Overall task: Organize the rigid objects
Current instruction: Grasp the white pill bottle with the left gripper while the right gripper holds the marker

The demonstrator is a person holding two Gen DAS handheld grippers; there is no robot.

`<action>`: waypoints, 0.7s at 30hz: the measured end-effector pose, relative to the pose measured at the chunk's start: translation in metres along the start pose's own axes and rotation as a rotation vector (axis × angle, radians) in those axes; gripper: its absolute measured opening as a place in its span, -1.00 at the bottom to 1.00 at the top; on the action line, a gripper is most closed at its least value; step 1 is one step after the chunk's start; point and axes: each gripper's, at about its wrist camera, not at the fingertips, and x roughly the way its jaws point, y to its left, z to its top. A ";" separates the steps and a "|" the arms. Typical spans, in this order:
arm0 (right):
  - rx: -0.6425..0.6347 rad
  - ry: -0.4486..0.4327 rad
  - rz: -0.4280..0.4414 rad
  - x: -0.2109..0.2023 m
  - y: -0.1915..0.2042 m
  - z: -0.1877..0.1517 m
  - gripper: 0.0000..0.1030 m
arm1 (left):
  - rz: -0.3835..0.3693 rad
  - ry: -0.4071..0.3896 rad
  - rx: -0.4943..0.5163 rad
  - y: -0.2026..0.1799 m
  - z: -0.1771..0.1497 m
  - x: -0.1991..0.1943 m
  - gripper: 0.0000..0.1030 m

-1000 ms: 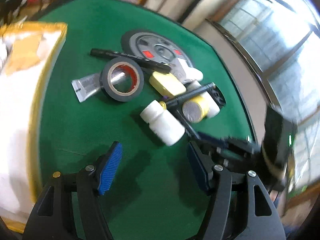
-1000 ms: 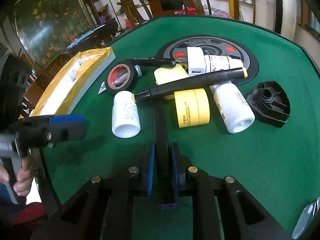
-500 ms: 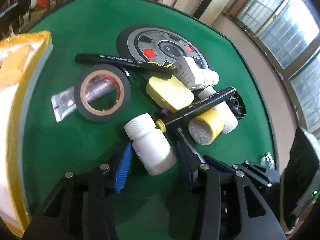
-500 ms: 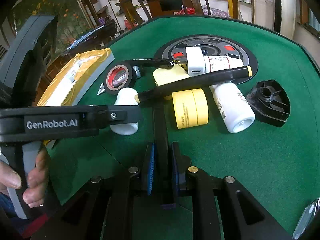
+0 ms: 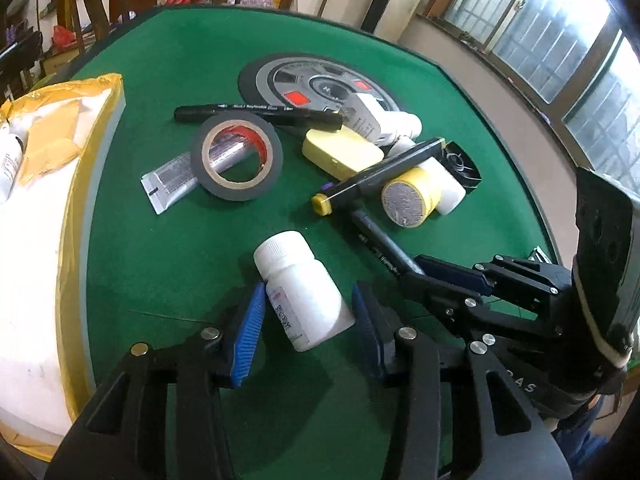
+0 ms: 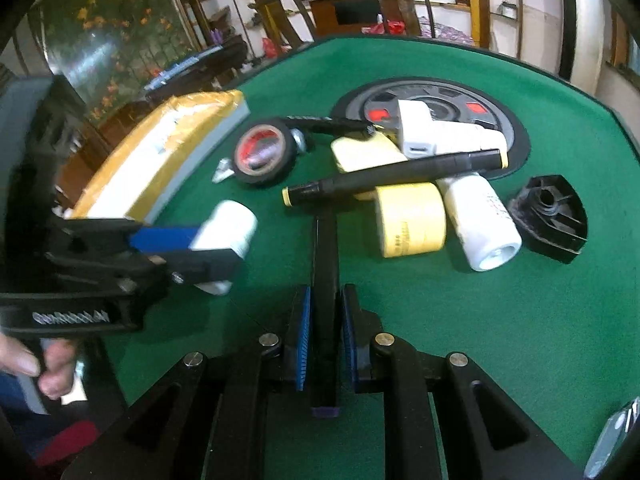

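A small white pill bottle (image 5: 300, 288) sits between the blue pads of my left gripper (image 5: 308, 320), which is shut on it and holds it tilted, just off the green felt; it also shows in the right wrist view (image 6: 228, 232). My right gripper (image 6: 324, 320) is shut on a black marker (image 6: 325, 280) that points at the pile. The pile holds a black tape roll (image 5: 236, 158), a yellow tape roll (image 5: 408, 200), a yellow case (image 5: 342, 152), a black marker with a yellow end (image 5: 380, 178), a silver tube (image 5: 172, 180) and white bottles (image 6: 480, 220).
A yellow-taped white box (image 5: 44, 216) lies along the left table edge. A round grey and black disc (image 5: 316, 84) lies behind the pile. A black plastic part (image 6: 550, 216) sits to the right. The green felt table (image 5: 168, 272) ends close behind the disc.
My left gripper moved forward around the white pill bottle, closed on it and lifted it back from the pile. My right gripper kept its hold on the black marker.
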 end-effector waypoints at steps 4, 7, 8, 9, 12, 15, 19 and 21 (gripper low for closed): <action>-0.031 0.017 -0.020 0.004 0.008 -0.002 -0.75 | -0.018 0.000 0.003 0.001 -0.003 -0.005 -0.18; -0.062 0.022 -0.054 0.006 0.012 -0.003 -0.74 | -0.031 -0.009 -0.001 0.005 -0.007 -0.011 -0.18; -0.070 0.022 -0.070 0.008 0.013 -0.003 -0.74 | -0.034 -0.010 -0.003 0.006 -0.007 -0.011 -0.18; -0.072 0.027 -0.080 0.010 0.014 -0.003 -0.74 | -0.041 -0.013 -0.003 0.008 -0.008 -0.015 -0.22; -0.108 0.016 -0.110 0.013 0.019 -0.004 -0.74 | -0.055 -0.030 -0.001 0.011 -0.011 -0.023 -0.25; -0.106 0.008 -0.139 0.014 0.022 -0.004 -0.74 | -0.071 -0.048 0.001 0.014 -0.013 -0.030 -0.35; -0.049 0.014 -0.131 0.009 0.023 -0.008 -0.74 | -0.090 -0.053 0.009 0.017 -0.016 -0.035 -0.47; -0.005 0.020 -0.095 0.004 0.023 -0.014 -0.75 | -0.076 -0.040 0.021 0.017 -0.018 -0.031 -0.47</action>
